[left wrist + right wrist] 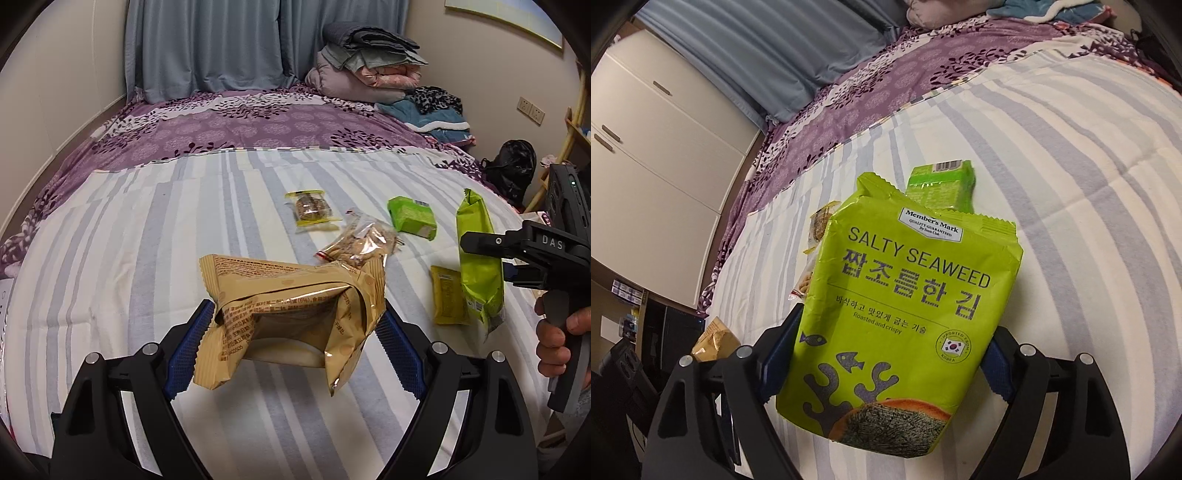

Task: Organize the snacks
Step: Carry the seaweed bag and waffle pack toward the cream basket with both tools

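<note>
L gripper (295, 328) has its jaws narrowed on a tan snack bag (291, 314), crumpled, pinched from both sides btwn the blue pads (192, 350) and held up off the bed (147, 258), w/ its open underside facing the cam. R gripper (886, 354) has its jaws closed onto a lime-green seaweed pack (897, 314), label "SALTY SEAWEED" facing the cam, gripped at the lower part, top edge pointing away over the bed. In the L wrist view the same pack (480, 258) hangs roughly upright in the R gripper (484, 242) at the right edge, w/ the person's R hand (557, 343) on the handle below. Under/beside that pack, a flat yellow packet (448, 295) lies on the striped blanket (110, 240). Further back: a small green box (412, 218), well apart from a clear bag of brown snacks (360, 240) near center, and just behind that a small clear-wrapped cake w/ yellow edges (312, 210). All lie flat on the blanket, none touching as far as can be seen. In the R wrist view the green box (942, 184) peeks out behind the seaweed pack's top; the tan bag (714, 339) shows at lower left. Purple floral sheet (240, 122) covers the far half of the bed; folded blankets (369, 62) stacked at the far corner, grey-blue curtain (207, 44) behind, white cabinet (653, 147) alongside.
</note>
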